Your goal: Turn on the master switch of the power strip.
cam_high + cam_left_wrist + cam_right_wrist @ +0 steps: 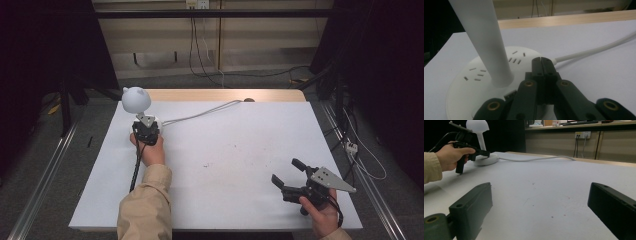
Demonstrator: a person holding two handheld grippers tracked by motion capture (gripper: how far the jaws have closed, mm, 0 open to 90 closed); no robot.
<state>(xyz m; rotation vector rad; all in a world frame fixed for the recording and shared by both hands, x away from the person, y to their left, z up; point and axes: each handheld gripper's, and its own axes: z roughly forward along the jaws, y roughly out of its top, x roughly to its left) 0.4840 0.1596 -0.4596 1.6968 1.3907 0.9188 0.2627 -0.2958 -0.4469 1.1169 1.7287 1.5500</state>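
lamp: white, upright at tabletop far-left corner, round base with slots, cord trailing right | left gripper: jaws clenched together, empty, tips over base edge just beside stem | right gripper: jaws spread wide, empty, near right edge, well apart from lamp
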